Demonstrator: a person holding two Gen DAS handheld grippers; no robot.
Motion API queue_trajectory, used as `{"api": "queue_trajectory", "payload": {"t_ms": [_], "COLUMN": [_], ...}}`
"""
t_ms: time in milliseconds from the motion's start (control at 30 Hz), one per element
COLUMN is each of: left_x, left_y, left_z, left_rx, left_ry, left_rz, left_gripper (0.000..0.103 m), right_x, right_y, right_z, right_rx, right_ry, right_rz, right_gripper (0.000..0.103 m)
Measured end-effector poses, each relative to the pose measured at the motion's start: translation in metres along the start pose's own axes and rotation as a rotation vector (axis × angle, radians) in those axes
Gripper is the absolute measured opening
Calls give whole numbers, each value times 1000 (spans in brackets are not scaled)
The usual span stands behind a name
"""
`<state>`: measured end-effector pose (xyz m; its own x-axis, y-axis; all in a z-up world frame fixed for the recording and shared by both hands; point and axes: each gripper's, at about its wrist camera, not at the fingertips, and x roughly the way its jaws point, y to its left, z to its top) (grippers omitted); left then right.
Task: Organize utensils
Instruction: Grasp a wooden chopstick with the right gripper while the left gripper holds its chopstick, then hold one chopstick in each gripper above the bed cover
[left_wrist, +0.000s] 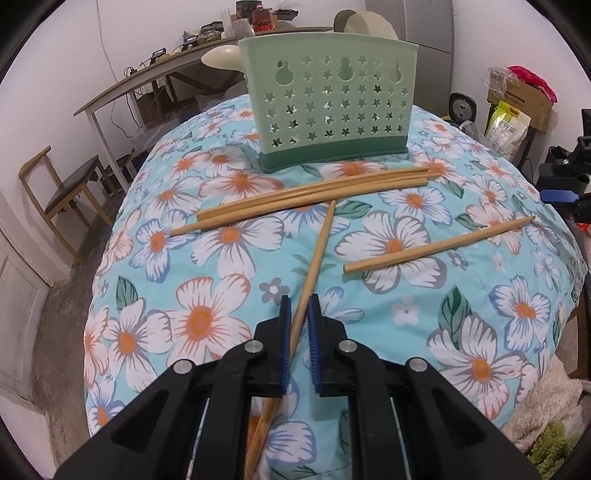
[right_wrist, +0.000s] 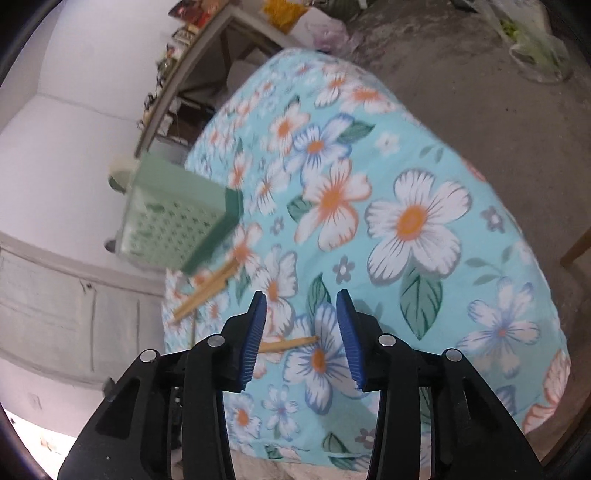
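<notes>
Right wrist view blurry, so green holder (right_wrist: 177, 210) and sticks hard to make out there. Lower end of one long wooden chopstick (left_wrist: 314, 258) hidden under the left gripper (left_wrist: 299, 314), blue pads (left_wrist: 284, 332) squeezed tight on it. Thin tip pointing up and away toward the pale green plastic holder with star holes (left_wrist: 328, 103), standing upright on the flowery blue cloth (left_wrist: 461, 314). Bunch of wooden chopsticks (left_wrist: 314, 192) lying sideways just in front of holder. One lone chopstick (left_wrist: 436, 245) slanting at right. Right gripper (right_wrist: 301, 325) jaws apart, nothing between, above cloth.
</notes>
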<state>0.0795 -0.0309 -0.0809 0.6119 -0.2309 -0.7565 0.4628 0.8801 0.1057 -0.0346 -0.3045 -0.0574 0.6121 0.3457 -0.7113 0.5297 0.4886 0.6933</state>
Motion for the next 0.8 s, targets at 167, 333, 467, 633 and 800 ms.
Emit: {"api": "queue_trajectory", "payload": {"t_ms": [167, 333, 467, 633, 800], "left_x": [1, 1, 1, 1, 1], "left_y": [1, 3, 3, 4, 5], "left_z": [0, -1, -1, -2, -2], "left_rx": [-6, -11, -9, -12, -7], "left_ry": [-2, -4, -4, -8, -7], "left_rz": [-9, -17, -23, -30, -33], "left_gripper": [9, 9, 9, 9, 9], "right_x": [34, 66, 77, 88, 101], "right_y": [5, -2, 3, 10, 24], "right_z": [-17, -14, 1, 15, 30], "right_rx": [72, 158, 177, 155, 46], "right_ry": [157, 161, 98, 44, 16], "right_rz": [63, 59, 45, 0, -61], "right_gripper": [41, 36, 35, 19, 14]}}
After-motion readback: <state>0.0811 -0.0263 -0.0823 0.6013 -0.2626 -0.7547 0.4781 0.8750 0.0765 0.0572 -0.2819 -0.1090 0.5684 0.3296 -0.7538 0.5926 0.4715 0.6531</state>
